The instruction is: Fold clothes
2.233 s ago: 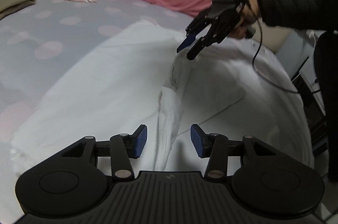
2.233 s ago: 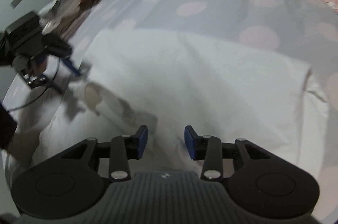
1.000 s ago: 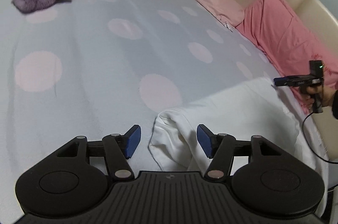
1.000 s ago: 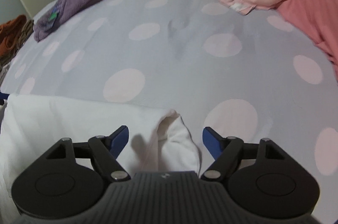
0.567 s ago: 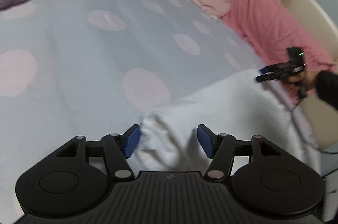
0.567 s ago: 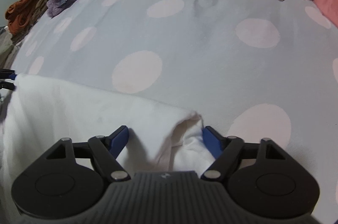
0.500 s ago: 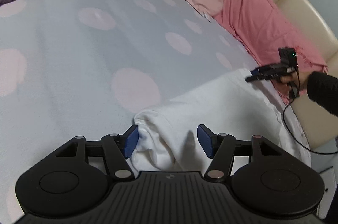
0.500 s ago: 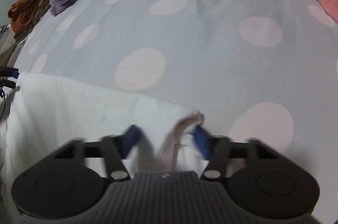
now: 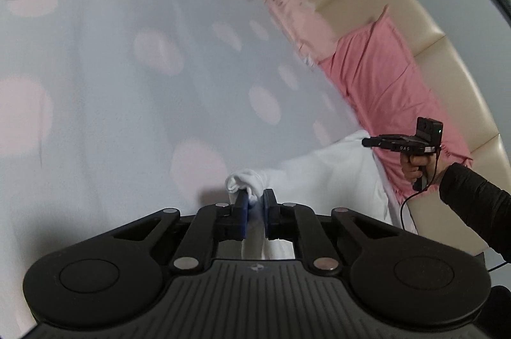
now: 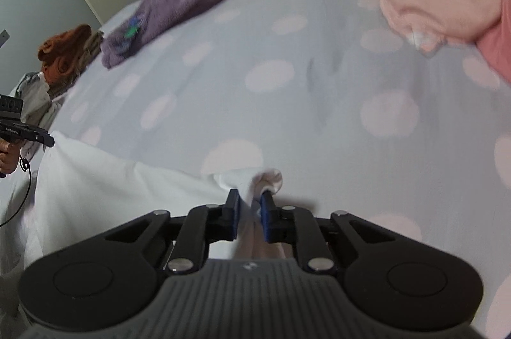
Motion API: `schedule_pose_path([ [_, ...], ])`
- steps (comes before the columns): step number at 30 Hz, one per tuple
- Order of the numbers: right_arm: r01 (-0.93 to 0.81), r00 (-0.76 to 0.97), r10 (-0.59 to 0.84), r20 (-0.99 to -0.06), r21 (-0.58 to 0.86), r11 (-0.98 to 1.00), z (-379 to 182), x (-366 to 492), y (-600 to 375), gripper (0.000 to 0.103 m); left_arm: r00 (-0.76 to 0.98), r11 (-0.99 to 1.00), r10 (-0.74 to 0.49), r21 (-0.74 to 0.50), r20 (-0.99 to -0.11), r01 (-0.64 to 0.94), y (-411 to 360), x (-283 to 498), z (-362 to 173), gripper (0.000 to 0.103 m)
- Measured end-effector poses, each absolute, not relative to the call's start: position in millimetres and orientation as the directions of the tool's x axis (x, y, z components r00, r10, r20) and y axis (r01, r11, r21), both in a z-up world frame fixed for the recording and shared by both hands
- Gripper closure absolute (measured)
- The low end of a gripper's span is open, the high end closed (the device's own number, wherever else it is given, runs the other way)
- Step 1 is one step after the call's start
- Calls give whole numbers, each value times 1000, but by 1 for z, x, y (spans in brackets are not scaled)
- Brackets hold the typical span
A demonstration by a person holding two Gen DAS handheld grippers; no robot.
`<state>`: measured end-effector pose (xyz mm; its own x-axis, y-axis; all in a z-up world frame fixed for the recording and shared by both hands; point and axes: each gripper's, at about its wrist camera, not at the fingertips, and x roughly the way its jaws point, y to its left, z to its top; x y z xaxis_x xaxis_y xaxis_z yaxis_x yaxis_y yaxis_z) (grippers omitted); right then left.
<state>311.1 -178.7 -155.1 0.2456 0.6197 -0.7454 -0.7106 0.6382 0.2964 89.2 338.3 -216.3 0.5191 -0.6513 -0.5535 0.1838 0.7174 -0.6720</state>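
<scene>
Left gripper (image 9: 254, 204) and right gripper (image 10: 249, 208) jaws were closing, each pinching corner of white cotton garment (image 10: 105, 179) at near bed edge. Risk: thin bunched fabric slipping out during lift.

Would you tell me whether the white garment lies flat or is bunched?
Bunched at two corners: white garment is pinched in closing left gripper and right gripper.

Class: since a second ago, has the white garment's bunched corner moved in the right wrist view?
Yes: the white garment's corner now sits past a pink bedspread dot.
</scene>
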Motion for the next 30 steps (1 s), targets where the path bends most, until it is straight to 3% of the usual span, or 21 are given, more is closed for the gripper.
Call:
schedule_pose_path([
  [4, -705, 340, 664, -666, 287, 648, -130, 333, -166, 88, 605, 747, -599, -638, -524, 188, 357, 115, -192, 96],
  [9, -722, 394, 645, -655, 214, 658, -113, 376, -125, 88, 665, 821, -514, -536, -542, 197, 371, 161, -177, 96],
  [14, -704, 462, 646, -608, 192, 684, -100, 414, -88, 88, 716, 843, -459, -512, -527, 164, 391, 193, -168, 96],
  [18, -649, 489, 564, -665, 154, 745, -118, 435, -64, 82, 667, 857, -434, -506, -605, 98, 396, 214, -187, 94],
  [20, -597, 511, 440, -738, 63, 800, -137, 439, -48, 76, 662, 898, -339, -439, -669, 17, 393, 217, -199, 93],
  [23, -594, 511, 424, -748, 49, 803, -145, 429, -51, 72, 689, 906, -248, -414, -681, -84, 395, 198, -199, 93],
  [24, -595, 508, 438, -742, 66, 801, -145, 424, -58, 67, 697, 899, -252, -429, -671, -88, 395, 185, -196, 93],
  [30, -578, 474, 421, -773, 87, 811, -146, 356, -118, 67, 637, 904, -342, -427, -690, 23, 360, 94, -183, 81],
])
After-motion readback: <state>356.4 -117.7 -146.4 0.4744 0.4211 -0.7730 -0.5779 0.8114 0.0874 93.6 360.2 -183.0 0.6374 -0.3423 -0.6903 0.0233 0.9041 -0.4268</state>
